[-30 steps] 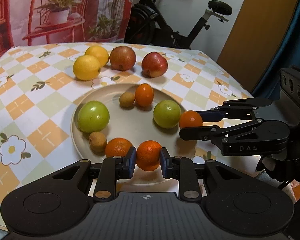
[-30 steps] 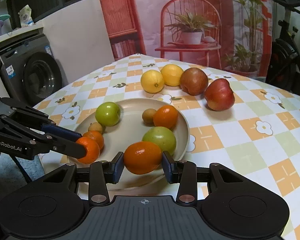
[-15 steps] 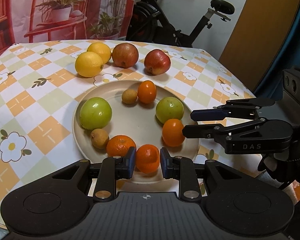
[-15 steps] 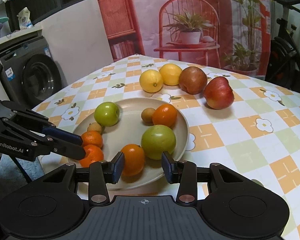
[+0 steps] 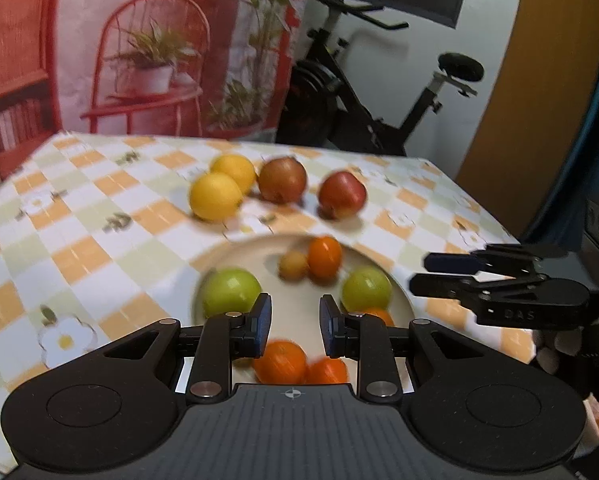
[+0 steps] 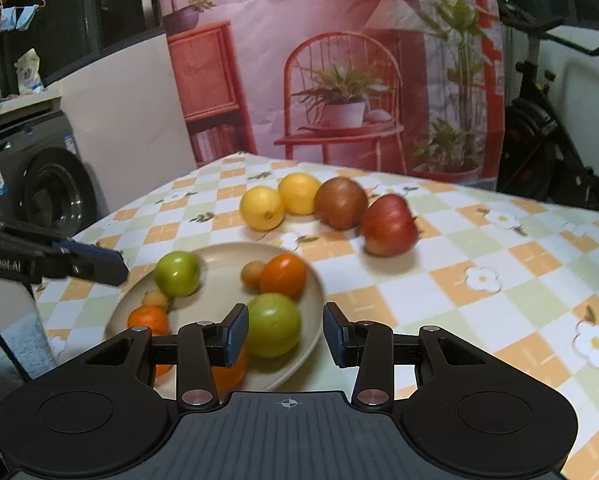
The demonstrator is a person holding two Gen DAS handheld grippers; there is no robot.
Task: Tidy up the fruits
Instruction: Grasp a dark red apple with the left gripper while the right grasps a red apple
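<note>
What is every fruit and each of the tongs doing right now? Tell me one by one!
Left tongs: open, holding nothing.
Right tongs: open, holding nothing.
Round beige plate: lying on the table, holding fruit.
Two green apples: resting in the plate.
Small orange tangerines: resting in the plate.
Two yellow lemons: on the checked tablecloth, outside the plate.
Two red apples: on the tablecloth, outside the plate.

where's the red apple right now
The red apple sits on the checked tablecloth beyond the plate, at the right end of the fruit row, touching the brownish apple in the right wrist view.
</note>
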